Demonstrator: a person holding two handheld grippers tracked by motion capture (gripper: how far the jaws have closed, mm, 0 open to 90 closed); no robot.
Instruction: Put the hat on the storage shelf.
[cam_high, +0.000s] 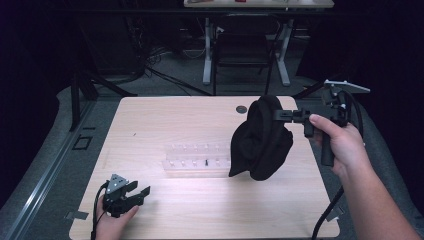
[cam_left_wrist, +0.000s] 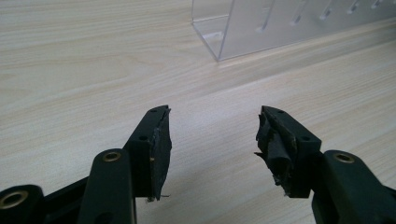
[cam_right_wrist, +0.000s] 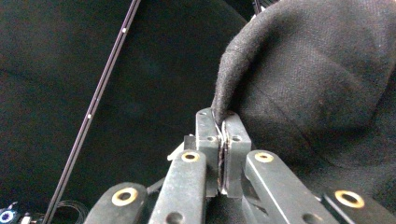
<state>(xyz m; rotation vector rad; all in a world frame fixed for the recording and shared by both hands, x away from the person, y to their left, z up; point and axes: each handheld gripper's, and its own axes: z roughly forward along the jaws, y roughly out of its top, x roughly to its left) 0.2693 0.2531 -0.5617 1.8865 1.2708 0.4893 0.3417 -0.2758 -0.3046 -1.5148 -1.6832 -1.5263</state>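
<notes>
1. The right gripper (cam_high: 280, 115) was held above the right half of the wooden table (cam_high: 165, 125), pointing toward the left of the high view, with the person's right hand (cam_high: 337, 142) wrapped around its handle.
2. Its jaws were pressed together on an edge of a black cloth (cam_high: 261, 140); in the right gripper view the pads (cam_right_wrist: 224, 140) met with only the thin hem of the cloth (cam_right_wrist: 308, 74) caught between them.
3. The cloth hung free from that pinch, bunched and drooping in folds, clear of the tabletop as far as the high view showed.
4. Its lower end hung in front of the right end of a clear acrylic rack (cam_high: 197, 160) that lay across the middle of the table.
5. The left gripper (cam_high: 137, 192) rested low at the near left corner of the table, held by the left hand (cam_high: 112, 222).
6. Its jaws stood spread apart with nothing between them; the left gripper view showed bare wood in the gap and worn pads (cam_left_wrist: 161, 149) on both fingertips.
7. In that same view one corner of the clear rack (cam_left_wrist: 261, 28) stood ahead of the left gripper, well apart from its tips.
8. A small dark round grommet (cam_high: 241, 108) sat in the tabletop near the far edge, just left of the top of the cloth.
</notes>
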